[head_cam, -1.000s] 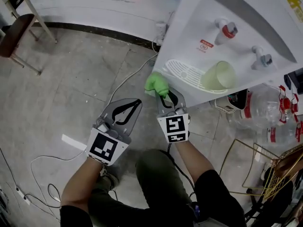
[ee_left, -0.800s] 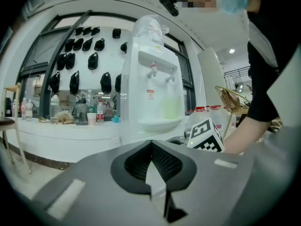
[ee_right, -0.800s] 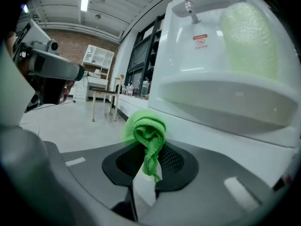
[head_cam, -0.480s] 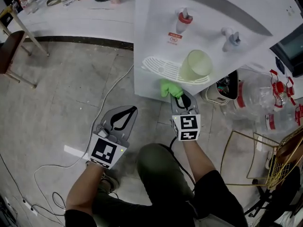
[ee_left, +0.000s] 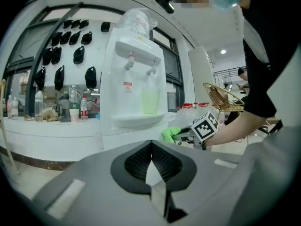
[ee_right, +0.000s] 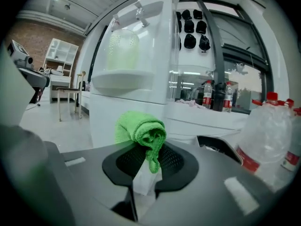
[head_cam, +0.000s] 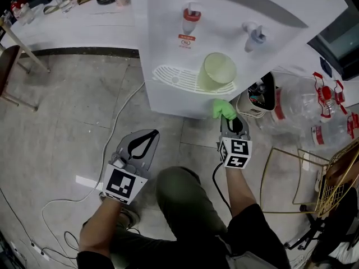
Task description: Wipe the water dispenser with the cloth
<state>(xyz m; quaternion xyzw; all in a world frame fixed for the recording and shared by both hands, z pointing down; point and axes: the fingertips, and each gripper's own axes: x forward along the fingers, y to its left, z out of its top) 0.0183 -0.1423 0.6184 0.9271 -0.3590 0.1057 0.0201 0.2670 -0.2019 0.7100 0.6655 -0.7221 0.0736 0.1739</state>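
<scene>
- The left gripper hangs low over the tiled floor, away from the work. Its own view shows the jaws pressed together with nothing between them.
- The right gripper is clamped on the green cloth. In the right gripper view the cloth bulges out above the closed tips in a rolled wad, and the part pinched between them is hidden.
- The cloth sits at the lower front of the water dispenser, just under the right end of the drip tray. No view shows whether it actually touches the white panel.
- A pale green cup stands on the tray below the taps, covering part of the grille.
- In the head view the dispenser's top is cut off by the upper edge. Its bottle appears only in the left gripper view.
- Large water bottles lie to the right, partly behind a gold wire basket.
</scene>
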